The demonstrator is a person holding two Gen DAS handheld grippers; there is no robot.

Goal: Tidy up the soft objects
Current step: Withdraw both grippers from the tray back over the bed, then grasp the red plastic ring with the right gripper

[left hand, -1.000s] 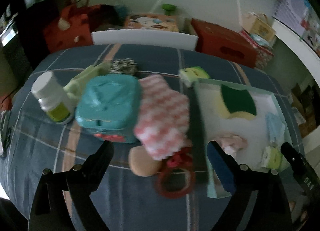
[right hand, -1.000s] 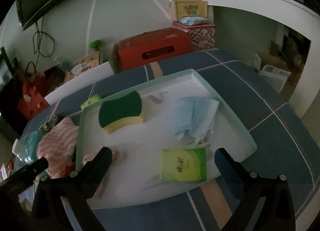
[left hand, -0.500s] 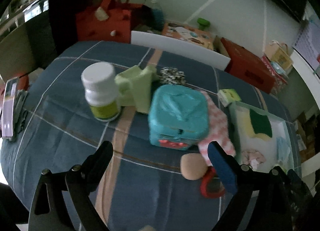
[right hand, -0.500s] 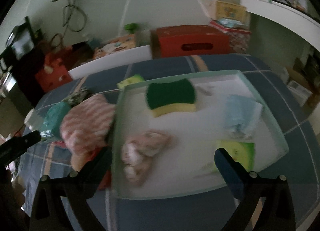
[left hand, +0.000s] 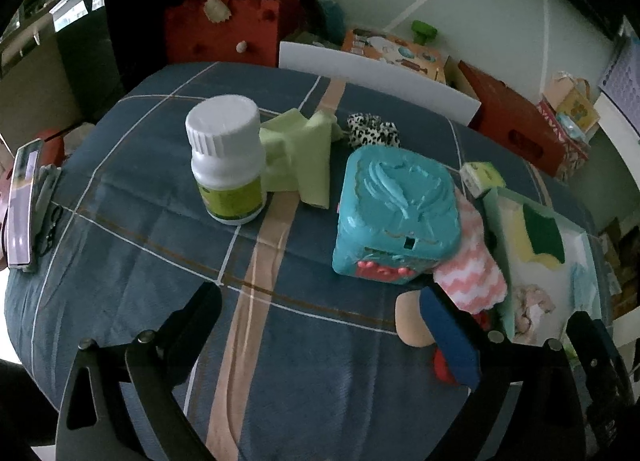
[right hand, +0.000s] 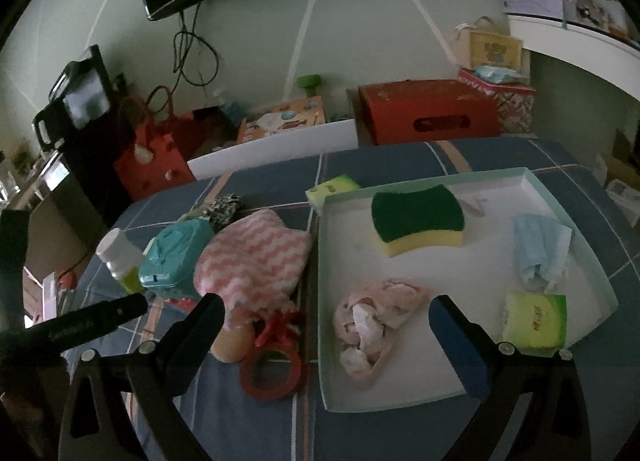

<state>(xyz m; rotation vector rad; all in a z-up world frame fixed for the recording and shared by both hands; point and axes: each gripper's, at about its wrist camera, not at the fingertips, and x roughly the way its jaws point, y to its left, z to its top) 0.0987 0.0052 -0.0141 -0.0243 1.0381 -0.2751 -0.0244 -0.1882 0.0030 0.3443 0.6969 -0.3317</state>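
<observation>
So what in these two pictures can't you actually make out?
- Peach round thing: left view, half hidden by the left gripper's blue finger; right view, partly behind a black finger.
- Red ring: left view, nearly all hidden by that finger.
- White bottle's label: too blurred to read.
- Tray: left view, squeezed against the edge, contents smeared.
- Pink crumpled item: what it is stays unclear in the dim light.

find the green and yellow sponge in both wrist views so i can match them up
Left wrist: the sponge sits far right, in the tray, squeezed by the fisheye edge.
Right wrist: the sponge lies right of centre, at the tray's far end.
Shared landmark: the pink-and-white zigzag cloth just left of the tray.
</observation>
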